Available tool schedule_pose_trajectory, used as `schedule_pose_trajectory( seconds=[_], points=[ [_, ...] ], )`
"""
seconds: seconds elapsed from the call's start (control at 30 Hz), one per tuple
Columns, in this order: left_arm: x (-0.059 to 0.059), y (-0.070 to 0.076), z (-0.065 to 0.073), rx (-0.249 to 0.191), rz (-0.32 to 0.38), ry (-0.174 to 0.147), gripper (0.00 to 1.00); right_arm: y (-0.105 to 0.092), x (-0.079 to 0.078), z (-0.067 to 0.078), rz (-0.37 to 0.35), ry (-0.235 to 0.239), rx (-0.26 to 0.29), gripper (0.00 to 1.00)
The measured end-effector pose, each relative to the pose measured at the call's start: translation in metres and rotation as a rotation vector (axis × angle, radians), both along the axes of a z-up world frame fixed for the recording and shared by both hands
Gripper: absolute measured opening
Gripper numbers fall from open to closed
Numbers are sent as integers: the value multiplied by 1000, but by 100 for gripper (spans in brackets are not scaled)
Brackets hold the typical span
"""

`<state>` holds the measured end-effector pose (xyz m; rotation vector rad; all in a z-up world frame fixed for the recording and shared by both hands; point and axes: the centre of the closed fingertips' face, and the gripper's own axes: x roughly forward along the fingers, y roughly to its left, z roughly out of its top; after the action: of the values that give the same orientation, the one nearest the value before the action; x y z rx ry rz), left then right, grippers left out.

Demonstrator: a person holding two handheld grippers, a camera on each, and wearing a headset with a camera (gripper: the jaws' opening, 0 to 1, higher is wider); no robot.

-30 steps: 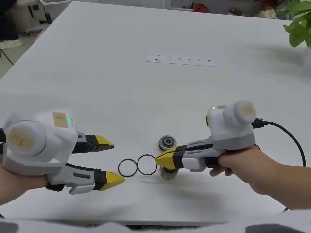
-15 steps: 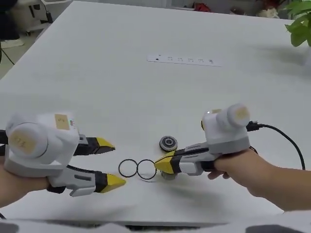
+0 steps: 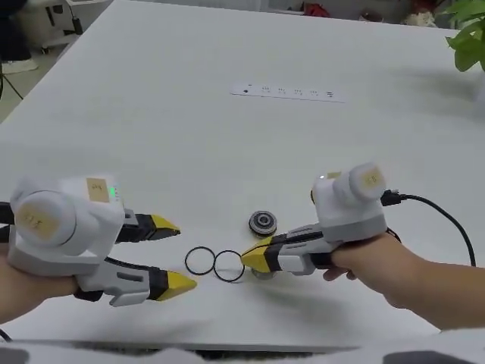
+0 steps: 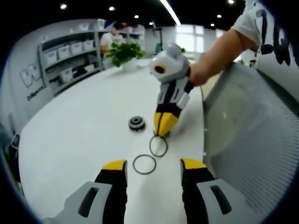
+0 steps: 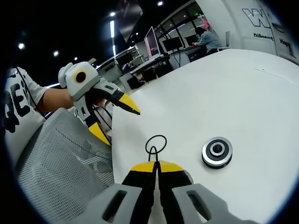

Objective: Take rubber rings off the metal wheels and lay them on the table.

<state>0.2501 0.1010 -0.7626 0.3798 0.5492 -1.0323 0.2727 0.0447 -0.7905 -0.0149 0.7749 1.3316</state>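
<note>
Two black rubber rings lie side by side near the table's front edge: one (image 3: pixel 199 261) on the left, the other (image 3: pixel 228 265) on the right. My right gripper (image 3: pixel 246 260) is shut, pinching the near edge of the right ring (image 5: pixel 156 142), which rests flat on the table. A bare metal wheel (image 3: pixel 262 222) lies just behind the rings and shows again as the wheel (image 5: pixel 217 151). A second small grey piece (image 3: pixel 261 274) peeks out under the right gripper, mostly hidden. My left gripper (image 3: pixel 173 253) stands open just left of the rings, nothing between its jaws, with the left ring (image 4: pixel 144 164) right ahead.
A white power strip (image 3: pixel 288 92) lies further back on the white table (image 3: pixel 151 136). A plant (image 3: pixel 466 34) stands at the far right corner. The right gripper's black cable (image 3: pixel 443 216) trails off to the right. A grey mesh chair (image 4: pixel 243 130) sits at the table's near edge.
The right gripper has sunk a little toward the table with its ring, which now lies flat beside the other ring. The left gripper has stayed where it was.
</note>
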Motion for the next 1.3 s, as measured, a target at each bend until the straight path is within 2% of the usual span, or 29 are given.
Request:
schedule_pose_trajectory(
  seconds=[0.37,1.3],
  points=[
    [-1,1,-2,8,-1,5,46,-1,7,-4,-13,-35,-24,0],
    [0,1,-1,12,1,2,46,-2,17,3,-37,-82,-15,6]
  ],
)
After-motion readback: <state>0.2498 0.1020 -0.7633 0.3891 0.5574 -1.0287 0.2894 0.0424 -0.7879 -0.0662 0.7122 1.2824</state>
